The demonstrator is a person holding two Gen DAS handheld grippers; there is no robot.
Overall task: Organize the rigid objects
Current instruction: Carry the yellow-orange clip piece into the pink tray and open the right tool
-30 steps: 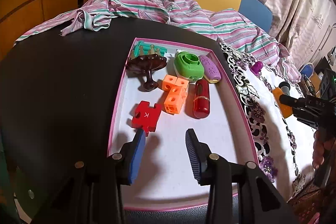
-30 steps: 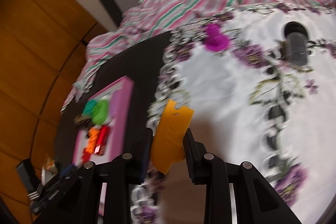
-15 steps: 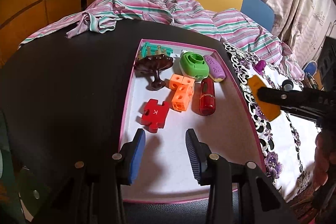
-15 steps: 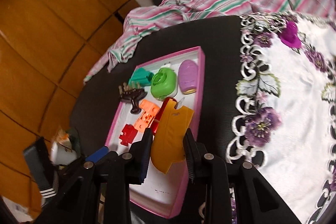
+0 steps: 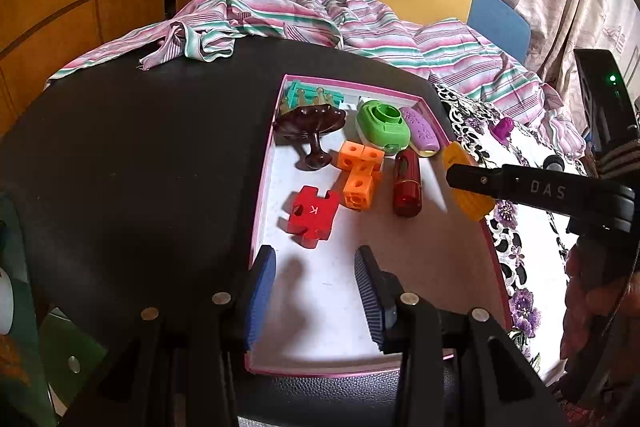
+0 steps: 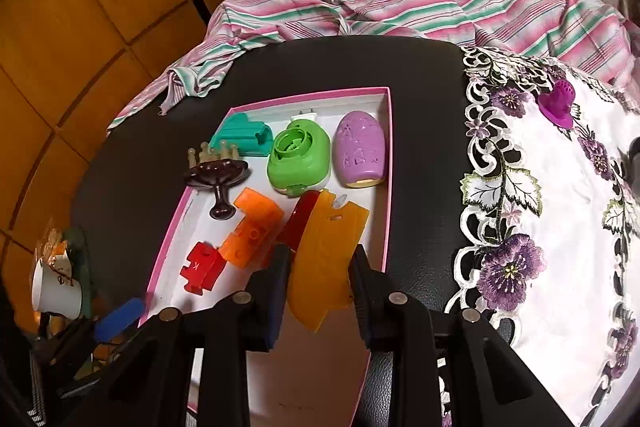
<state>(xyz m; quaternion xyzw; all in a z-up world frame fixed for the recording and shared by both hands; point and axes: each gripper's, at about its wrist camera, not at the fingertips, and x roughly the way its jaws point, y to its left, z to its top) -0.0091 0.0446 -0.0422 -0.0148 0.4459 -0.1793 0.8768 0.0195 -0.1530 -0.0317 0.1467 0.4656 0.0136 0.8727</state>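
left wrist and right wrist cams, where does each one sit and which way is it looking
Left wrist: on the left gripper, looking down over the pink tray; its own open blue pads show, plus the right gripper and a hand.
Right wrist: on the right gripper, angled down over the tray's right edge; its fingers clamp the yellow piece.
Shared: the tray, yellow piece, red puzzle piece, striped cloth.

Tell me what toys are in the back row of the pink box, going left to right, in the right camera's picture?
Teal block → green round gadget → purple egg-shaped thing, all along the far wall of the pink box.
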